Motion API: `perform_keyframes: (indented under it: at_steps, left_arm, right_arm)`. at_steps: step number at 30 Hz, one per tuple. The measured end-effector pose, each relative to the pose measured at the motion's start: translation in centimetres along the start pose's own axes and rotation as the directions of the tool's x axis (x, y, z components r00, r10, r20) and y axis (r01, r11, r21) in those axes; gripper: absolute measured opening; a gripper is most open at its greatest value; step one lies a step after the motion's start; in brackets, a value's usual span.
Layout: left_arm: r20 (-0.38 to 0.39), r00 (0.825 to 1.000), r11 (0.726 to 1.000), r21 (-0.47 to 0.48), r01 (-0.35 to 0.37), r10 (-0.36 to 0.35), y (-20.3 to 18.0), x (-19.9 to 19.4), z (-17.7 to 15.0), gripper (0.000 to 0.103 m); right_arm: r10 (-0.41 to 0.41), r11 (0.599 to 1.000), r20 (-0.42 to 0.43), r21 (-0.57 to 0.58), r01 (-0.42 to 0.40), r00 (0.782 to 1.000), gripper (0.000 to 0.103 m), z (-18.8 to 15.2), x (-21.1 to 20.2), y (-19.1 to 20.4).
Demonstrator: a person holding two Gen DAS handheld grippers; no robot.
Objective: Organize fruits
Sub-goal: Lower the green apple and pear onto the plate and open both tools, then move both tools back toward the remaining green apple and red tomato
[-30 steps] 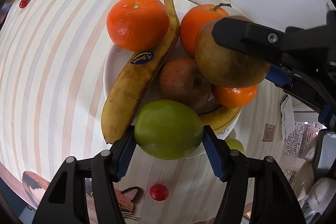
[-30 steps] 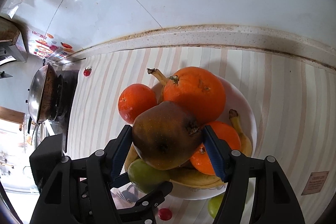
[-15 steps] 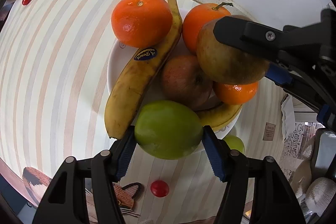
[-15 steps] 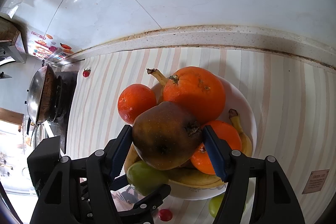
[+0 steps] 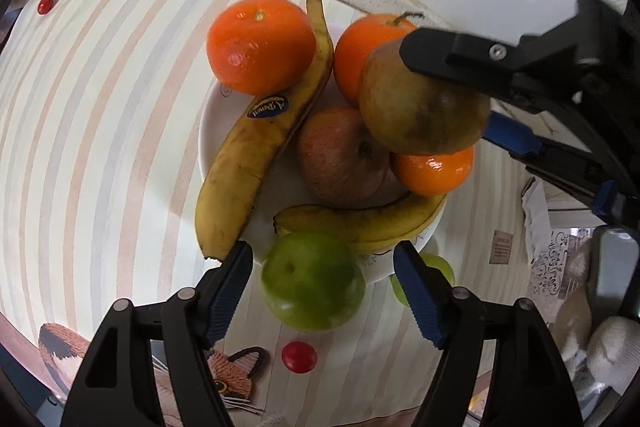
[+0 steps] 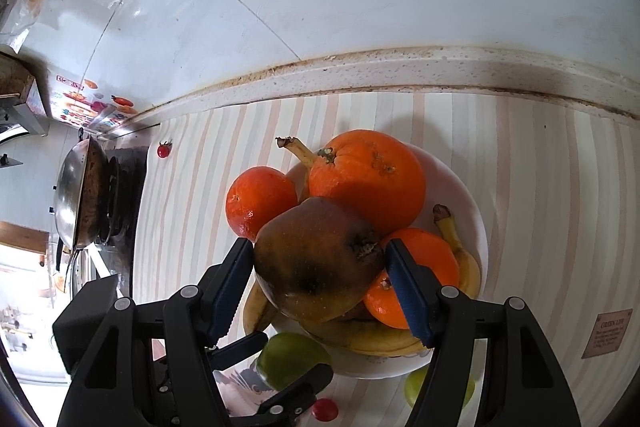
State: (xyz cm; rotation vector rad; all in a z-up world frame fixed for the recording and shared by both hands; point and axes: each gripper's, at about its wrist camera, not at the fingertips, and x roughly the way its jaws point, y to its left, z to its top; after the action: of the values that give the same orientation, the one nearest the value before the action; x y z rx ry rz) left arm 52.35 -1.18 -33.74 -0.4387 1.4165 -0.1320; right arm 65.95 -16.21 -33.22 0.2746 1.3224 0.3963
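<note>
Left gripper [image 5: 323, 275]: its blue-padded fingers [image 5: 228, 297] stand spread, with a gap on each side of the green apple [image 5: 313, 281] that sits between them; neither pad touches it.
Green apple: beside the near rim of the white plate [image 5: 210, 143]; whether it rests on the striped counter [image 5: 100, 131] or hangs over it cannot be told.
Large banana [image 5: 256, 143]: lies on the left side of the plate, stem toward the wall, a blue sticker on its skin, its lower tip over the rim.
Left orange [image 5: 261, 45]: rests against the large banana at the far left of the plate.
Red apple [image 5: 342, 157]: mid-plate, between the large banana and the small orange [image 5: 432, 171].
Small banana [image 5: 360, 221]: curves along the near side of the plate, under the red apple and small orange.
Big orange [image 6: 366, 179]: at the back of the plate, with a stem stub on top.
Right gripper [image 6: 320, 281]: fingers pinch the brown pear [image 6: 316, 259] from both sides, holding it above the piled fruit.
Second green fruit [image 6: 420, 385]: on the counter just outside the plate's near rim, toward the right, partly hidden by a finger.
Red dots [image 5: 299, 357]: printed on the counter covering, one near the green apple.
Wok [image 6: 76, 195]: on the stove at the far left of the right wrist view.
</note>
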Motion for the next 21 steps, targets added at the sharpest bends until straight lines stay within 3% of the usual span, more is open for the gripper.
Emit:
perform_keyframes:
  at_steps: [4, 9, 13, 17, 21]
  left_arm:
    - [0.041, 0.999, 0.999, 0.031, -0.021, 0.02, -0.1, -1.6, -0.4, 0.072]
    - [0.128, 0.986, 0.99, 0.077, -0.12, 0.109, 0.2, -4.3, -1.2, 0.072]
    - [0.161, 0.974, 0.981, 0.09, -0.174, 0.158, 1.0, -6.3, -1.9, 0.072]
    - [0.177, 0.967, 0.975, 0.098, -0.201, 0.182, 1.8, -7.7, -2.6, 0.072]
    - [0.195, 0.963, 0.971, 0.113, -0.211, 0.187, 1.5, -9.6, -3.6, 0.072]
  right_arm:
    - [0.005, 1.0, 0.013, 0.006, -0.005, 1.0, 0.071, 0.0, -0.7, 0.0]
    - [-0.031, 0.999, 0.056, -0.019, 0.032, 0.998, 0.08, -0.4, -2.9, 0.7]
    - [-0.121, 0.99, 0.107, -0.063, 0.128, 0.987, 0.095, -2.1, -5.5, 1.5]
    - [-0.239, 0.963, 0.151, -0.092, 0.254, 0.959, 0.098, -4.9, -7.6, 2.2]
    - [-0.296, 0.944, 0.178, -0.098, 0.316, 0.939, 0.098, -8.3, -9.5, 3.0]
